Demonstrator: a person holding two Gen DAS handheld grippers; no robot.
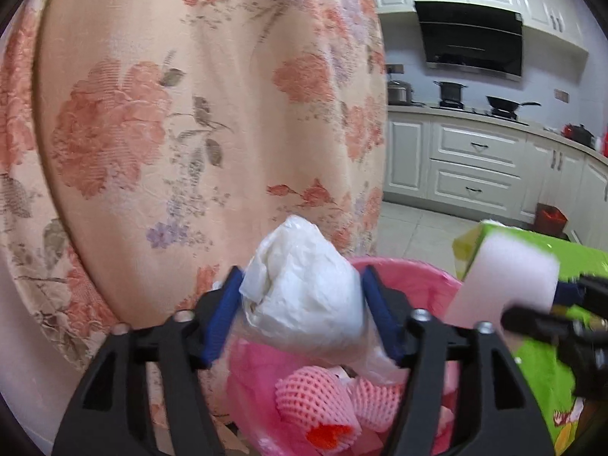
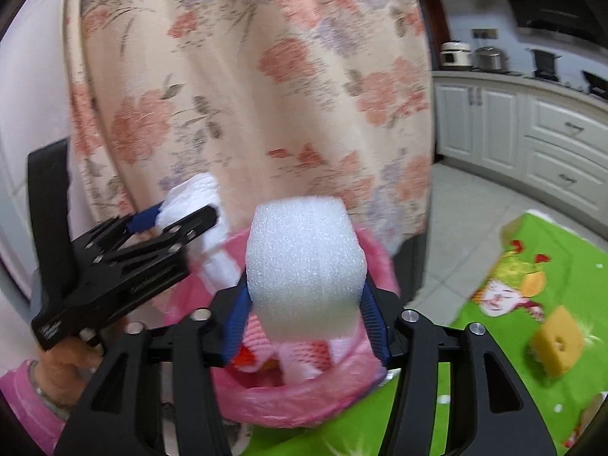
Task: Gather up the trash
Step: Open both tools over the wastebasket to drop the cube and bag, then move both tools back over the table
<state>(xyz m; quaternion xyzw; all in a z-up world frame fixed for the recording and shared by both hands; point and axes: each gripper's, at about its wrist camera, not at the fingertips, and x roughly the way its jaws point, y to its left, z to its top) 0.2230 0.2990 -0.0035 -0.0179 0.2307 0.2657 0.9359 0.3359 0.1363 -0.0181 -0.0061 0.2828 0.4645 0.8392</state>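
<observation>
My left gripper (image 1: 302,296) is shut on a crumpled white plastic bag (image 1: 304,288) and holds it over a bin with a pink liner (image 1: 421,285). Pink foam fruit nets (image 1: 315,399) lie inside the bin. My right gripper (image 2: 304,296) is shut on a white foam block (image 2: 304,266), also over the pink-lined bin (image 2: 304,402). In the right wrist view the left gripper (image 2: 178,216) with its white bag (image 2: 190,197) is at the left of the bin. In the left wrist view the foam block (image 1: 509,277) shows at the right.
A floral peach curtain or cloth (image 1: 171,114) hangs right behind the bin. A green patterned tablecloth (image 2: 532,285) lies at the right, with a yellow sponge piece (image 2: 556,338) on it. Kitchen cabinets and a stove (image 1: 475,144) stand in the background. A small red bin (image 1: 549,218) is on the floor.
</observation>
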